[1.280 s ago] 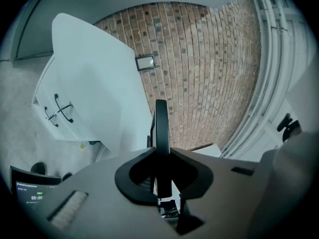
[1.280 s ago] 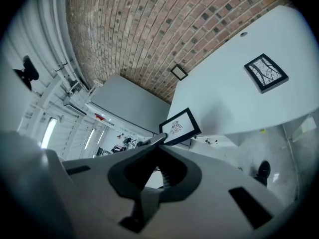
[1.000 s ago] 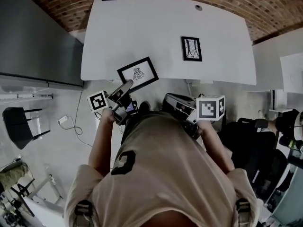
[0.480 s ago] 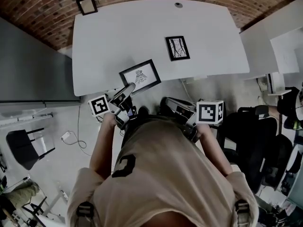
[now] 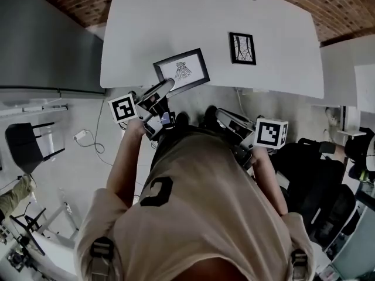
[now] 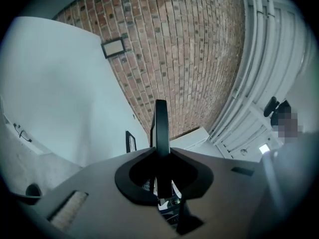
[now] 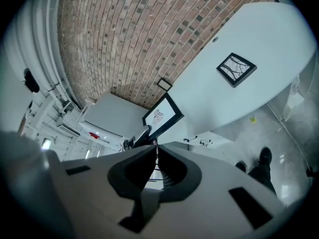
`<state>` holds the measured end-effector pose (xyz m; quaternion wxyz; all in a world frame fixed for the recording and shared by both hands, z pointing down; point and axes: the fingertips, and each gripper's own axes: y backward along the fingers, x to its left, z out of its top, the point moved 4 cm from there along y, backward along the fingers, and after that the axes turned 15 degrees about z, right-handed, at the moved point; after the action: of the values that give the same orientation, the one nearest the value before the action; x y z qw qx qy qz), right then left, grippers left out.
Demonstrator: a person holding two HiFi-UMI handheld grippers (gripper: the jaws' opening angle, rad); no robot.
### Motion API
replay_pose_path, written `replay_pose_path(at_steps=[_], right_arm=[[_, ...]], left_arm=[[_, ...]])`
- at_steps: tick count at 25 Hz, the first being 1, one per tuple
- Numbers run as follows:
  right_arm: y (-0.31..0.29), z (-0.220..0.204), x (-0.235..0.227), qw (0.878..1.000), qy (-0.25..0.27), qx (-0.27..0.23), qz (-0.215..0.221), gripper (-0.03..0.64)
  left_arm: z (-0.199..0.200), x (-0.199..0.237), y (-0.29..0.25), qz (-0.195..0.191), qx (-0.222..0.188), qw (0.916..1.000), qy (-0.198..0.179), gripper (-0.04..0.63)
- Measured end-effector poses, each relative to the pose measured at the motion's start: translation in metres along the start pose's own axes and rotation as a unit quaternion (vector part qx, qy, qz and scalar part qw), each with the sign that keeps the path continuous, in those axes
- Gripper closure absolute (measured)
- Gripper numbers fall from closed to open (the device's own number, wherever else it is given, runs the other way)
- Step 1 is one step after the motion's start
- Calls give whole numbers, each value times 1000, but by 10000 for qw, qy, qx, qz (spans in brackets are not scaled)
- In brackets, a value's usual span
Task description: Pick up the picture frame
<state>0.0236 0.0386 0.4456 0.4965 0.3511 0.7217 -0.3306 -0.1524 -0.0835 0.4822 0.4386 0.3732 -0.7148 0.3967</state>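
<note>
While the left claw (image 6: 160,152) stands clamped on a thin black edge seen end-on between its jaws, that edge belongs to the black rectangular picture frame (image 5: 183,70) with a white mount and a small drawing. The grip sits on one short side, near a corner. The frame hangs tilted over the near edge of the white counter (image 5: 176,22); whether any part touches the surface I cannot tell.

Judging by its slim profile, it is probably light and stiff, so a pinch on the moulding should carry it. Held from one end, though, it may well swing or twist about the pinch, and a smooth lacquered moulding could slip. The front may be glass, so I would treat it as fragile and keep the corners off the counter's rim. A hold nearer the middle of a long side would likely balance better.

The right claw (image 7: 154,144) has its jaws together with nothing in them, near the person's body. A second black picture frame (image 5: 242,47) lies flat further along the counter, well apart from the held one.
</note>
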Motion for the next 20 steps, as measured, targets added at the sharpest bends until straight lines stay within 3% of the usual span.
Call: replay_pose_path(at_steps=[7, 20], right_arm=[[-20, 3, 4, 9999, -60, 17, 132, 610], [-4, 4, -6, 9997, -22, -150, -167, 609]], left_arm=[[4, 3, 8, 71, 45, 10000, 30, 557], [-2, 1, -16, 25, 356, 9991, -212, 557]])
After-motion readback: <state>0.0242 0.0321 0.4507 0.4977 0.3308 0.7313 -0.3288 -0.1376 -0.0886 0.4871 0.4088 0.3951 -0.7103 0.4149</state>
